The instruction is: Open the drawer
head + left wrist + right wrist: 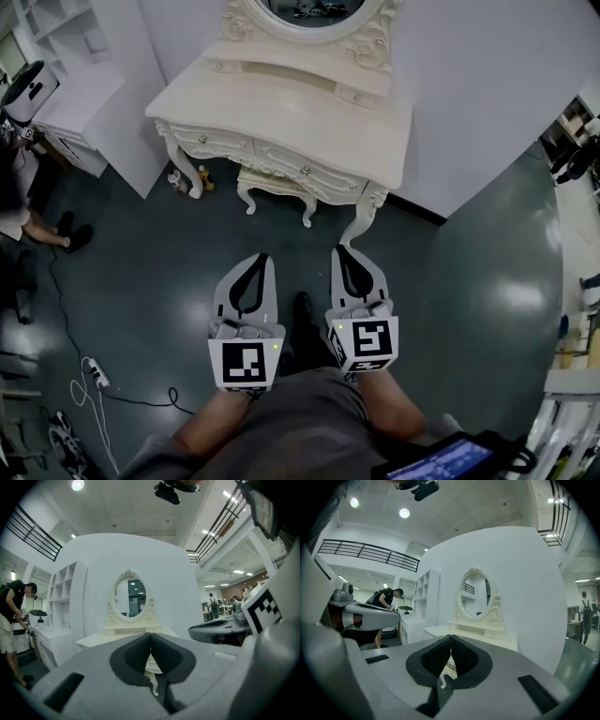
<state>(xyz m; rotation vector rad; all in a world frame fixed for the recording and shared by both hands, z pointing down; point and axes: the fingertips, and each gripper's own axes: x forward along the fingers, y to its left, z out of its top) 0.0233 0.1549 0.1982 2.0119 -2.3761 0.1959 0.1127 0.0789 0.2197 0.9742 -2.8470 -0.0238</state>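
Note:
A cream carved dressing table (281, 103) with an oval mirror (309, 14) stands ahead of me against a white wall. Its front drawers are closed: a left one (214, 142) and a wider middle one (309, 169), each with a small knob. My left gripper (261, 257) and right gripper (339, 251) hang side by side over the dark green floor, short of the table and pointing at it. Both are shut with nothing between the jaws. The table and mirror (131, 598) fill the middle of the left gripper view beyond the left gripper (150, 635), as does the mirror (477, 595) beyond the right gripper (451, 638).
A small cream stool (274, 186) is tucked under the table. Bottles (178, 178) stand by its left leg. A white shelf unit (66, 84) and a person (23, 202) are at the left. A power strip with cable (95, 375) lies on the floor at lower left.

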